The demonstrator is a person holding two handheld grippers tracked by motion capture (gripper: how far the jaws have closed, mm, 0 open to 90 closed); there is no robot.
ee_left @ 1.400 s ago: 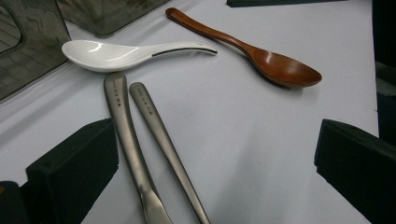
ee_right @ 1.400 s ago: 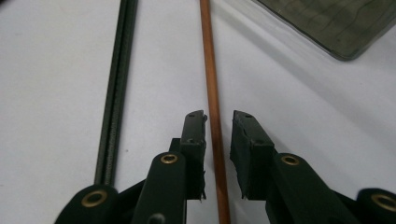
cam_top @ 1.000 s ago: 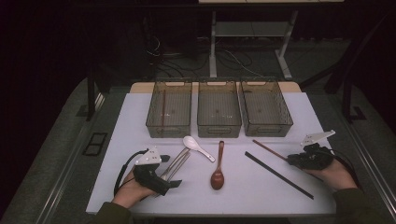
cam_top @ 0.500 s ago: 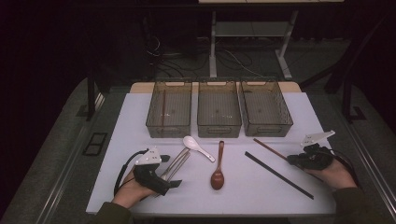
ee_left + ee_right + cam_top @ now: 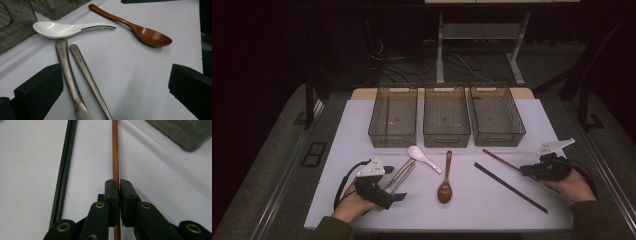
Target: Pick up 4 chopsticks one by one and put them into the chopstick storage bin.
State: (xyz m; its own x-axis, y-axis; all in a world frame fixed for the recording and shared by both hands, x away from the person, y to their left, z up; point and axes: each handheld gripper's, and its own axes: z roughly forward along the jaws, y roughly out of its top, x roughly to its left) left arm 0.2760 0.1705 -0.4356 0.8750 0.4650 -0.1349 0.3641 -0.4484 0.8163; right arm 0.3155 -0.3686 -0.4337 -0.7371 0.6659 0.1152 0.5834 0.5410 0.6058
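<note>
Right tongs point(image 5: 118, 195) have just been closing and now pinch the brown chopstick point(image 5: 115, 150) near its end, flat on the desk point(image 5: 30, 170); thin, stiff, light and likely slippery, so hold firmly. Left tongs point(image 5: 115, 85) stand spread over two steel handles point(image 5: 75, 72).

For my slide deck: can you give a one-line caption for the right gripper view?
Right hand-held gripper shut on a brown chopstick lying on the white table, beside a black chopstick.
</note>
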